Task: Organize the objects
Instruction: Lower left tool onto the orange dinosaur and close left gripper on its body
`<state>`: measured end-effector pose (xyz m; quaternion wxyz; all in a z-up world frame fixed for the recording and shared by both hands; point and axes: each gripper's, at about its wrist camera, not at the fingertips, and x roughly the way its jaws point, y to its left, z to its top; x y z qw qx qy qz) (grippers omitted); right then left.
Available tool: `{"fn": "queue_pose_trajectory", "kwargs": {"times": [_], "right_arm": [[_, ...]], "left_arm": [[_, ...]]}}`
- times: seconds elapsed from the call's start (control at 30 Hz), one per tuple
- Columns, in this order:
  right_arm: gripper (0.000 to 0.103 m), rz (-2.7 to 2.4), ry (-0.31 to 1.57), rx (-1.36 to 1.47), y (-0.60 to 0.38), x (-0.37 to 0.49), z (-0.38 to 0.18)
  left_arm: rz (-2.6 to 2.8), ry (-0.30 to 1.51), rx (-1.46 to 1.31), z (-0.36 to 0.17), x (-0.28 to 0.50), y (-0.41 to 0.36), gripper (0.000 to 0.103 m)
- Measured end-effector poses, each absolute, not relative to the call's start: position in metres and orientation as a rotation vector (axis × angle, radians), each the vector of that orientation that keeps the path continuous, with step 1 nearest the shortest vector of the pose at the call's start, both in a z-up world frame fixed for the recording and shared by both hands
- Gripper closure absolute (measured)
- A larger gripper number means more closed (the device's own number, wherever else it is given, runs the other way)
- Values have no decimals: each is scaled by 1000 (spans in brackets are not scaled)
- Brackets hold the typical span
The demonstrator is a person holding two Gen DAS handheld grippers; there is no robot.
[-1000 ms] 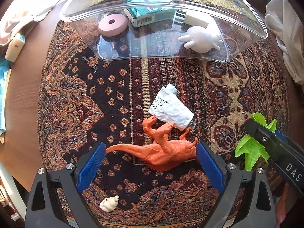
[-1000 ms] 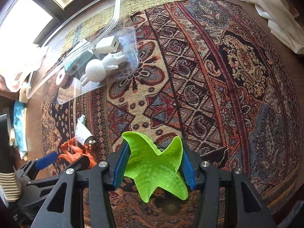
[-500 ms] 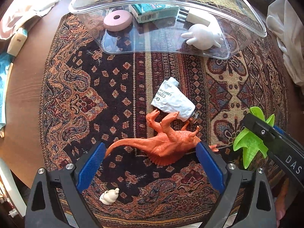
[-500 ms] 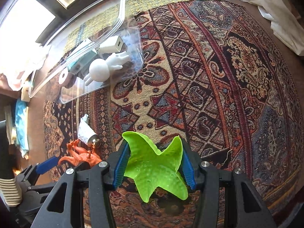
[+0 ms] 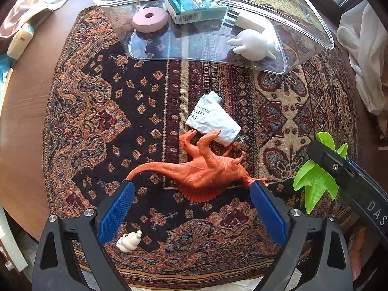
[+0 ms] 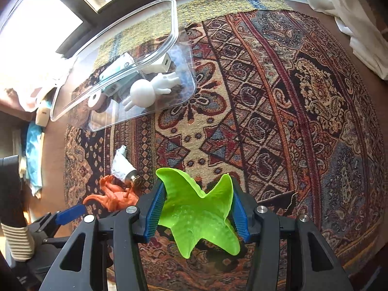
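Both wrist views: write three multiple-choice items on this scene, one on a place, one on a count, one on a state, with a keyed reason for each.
1. Where does the pink ring-shaped disc lie?
A. in the clear plastic bin
B. on the patterned rug
C. under the orange plastic dinosaur

2. How many things lie in the bin?
A. two
B. four
C. six

3. What is the right gripper doing?
A. hanging open
B. clamping the lime-green rubber starfish
C. clamping the crumpled white tube

Answers: 1 A, the disc sits inside the bin's walls. 2 B, disc, teal carton, white charger, white rabbit figure. 3 B, both pads press the starfish.
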<state>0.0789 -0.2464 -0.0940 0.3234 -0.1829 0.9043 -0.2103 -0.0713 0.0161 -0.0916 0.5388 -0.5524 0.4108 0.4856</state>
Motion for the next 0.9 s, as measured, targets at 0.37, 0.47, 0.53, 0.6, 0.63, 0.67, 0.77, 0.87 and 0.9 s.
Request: {"fn": "queue_pose_trajectory", "kwargs": {"times": [0.37,0.47,0.53,0.6,0.63,0.67,0.77,0.87,0.9], "right_arm": [[52,-534,2363,-530,-261,94,-102],[52,-526,2355,-550,-262,96,-106],[52,-519,2347,-567,-261,97,-109],[52,-511,2341,-587,-261,99,-111],[52,-506,2337,-594,-260,99,-113],[52,-503,2337,-598,-260,99,-113],[52,-490,2326,-617,-256,102,-116],[52,-469,2308,-638,-251,105,-118],[52,-460,2300,-647,-248,106,-118]], "left_arm": [[1166,982,-1371,-107,-63,28,6],[1181,992,-1373,-111,-63,31,6],[1177,995,-1381,-115,-62,30,8],[1171,1011,-1386,-118,-61,29,12],[1172,1014,-1378,-118,-61,28,13],[1176,1013,-1366,-117,-60,27,14],[1174,1003,-1351,-113,-62,24,21],[1169,991,-1343,-109,-64,19,28],[1167,987,-1342,-108,-65,17,30]]}}
